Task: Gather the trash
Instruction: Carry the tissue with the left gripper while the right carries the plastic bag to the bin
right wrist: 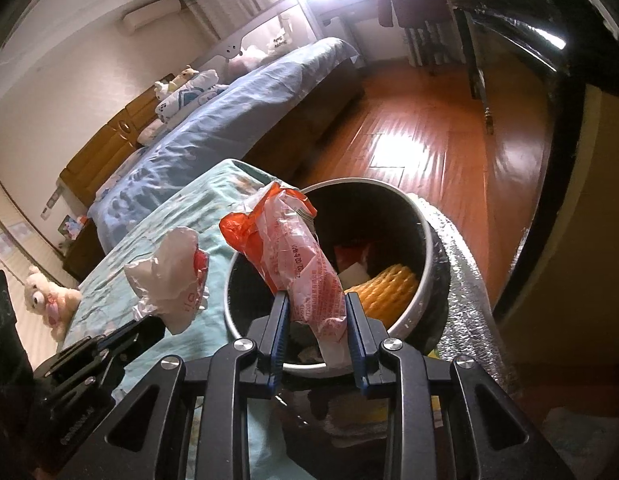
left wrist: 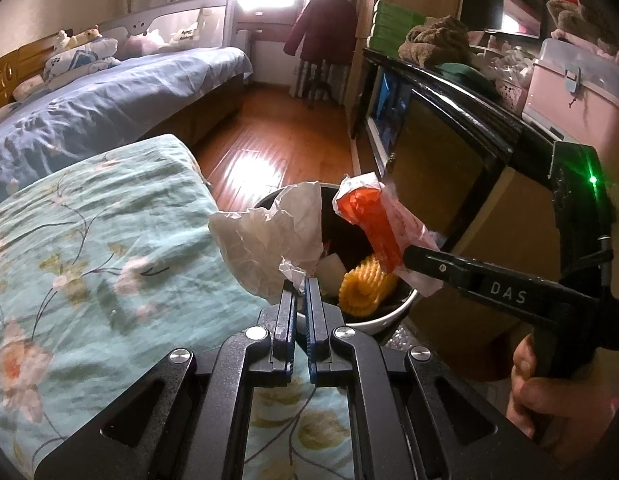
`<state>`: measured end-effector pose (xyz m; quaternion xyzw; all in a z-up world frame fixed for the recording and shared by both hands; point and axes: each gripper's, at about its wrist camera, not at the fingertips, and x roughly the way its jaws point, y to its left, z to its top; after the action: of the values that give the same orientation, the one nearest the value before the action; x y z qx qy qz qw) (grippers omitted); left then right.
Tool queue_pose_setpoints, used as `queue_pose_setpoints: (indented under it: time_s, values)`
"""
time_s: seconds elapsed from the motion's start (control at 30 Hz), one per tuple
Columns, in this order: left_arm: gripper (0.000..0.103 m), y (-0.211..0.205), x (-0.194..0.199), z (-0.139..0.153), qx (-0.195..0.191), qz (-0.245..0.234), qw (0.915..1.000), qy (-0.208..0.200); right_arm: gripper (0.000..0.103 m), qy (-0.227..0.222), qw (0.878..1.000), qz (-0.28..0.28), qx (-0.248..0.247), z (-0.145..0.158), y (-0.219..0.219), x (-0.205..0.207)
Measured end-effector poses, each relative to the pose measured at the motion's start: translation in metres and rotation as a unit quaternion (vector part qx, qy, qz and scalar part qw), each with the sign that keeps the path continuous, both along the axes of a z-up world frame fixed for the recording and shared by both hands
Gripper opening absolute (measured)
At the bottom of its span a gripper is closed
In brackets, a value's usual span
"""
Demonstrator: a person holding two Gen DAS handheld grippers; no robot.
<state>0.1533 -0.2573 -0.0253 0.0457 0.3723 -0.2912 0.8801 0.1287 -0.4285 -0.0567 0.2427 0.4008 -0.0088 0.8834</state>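
My left gripper is shut on a crumpled white paper wrapper and holds it over the near left rim of the round black trash bin. My right gripper is shut on an orange and clear plastic wrapper held above the bin. In the left wrist view the right gripper comes in from the right with the orange wrapper. In the right wrist view the left gripper holds the white wrapper at the left. Yellow foam netting lies in the bin.
A bed with a teal floral quilt lies left of the bin. A blue bed stands behind it. A black cabinet stands to the right. Wooden floor runs between them. A silver foil mat lies under the bin.
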Motion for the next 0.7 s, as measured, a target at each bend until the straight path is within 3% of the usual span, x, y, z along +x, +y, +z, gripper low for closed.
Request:
queue_pose_setpoints:
  time_s: [0.7]
  values:
    - [0.004, -0.023, 0.013, -0.003, 0.007, -0.013, 0.9999, 0.003, 0.028, 0.025, 1.0, -0.008, -0.014, -0.011, -0.014, 0.021]
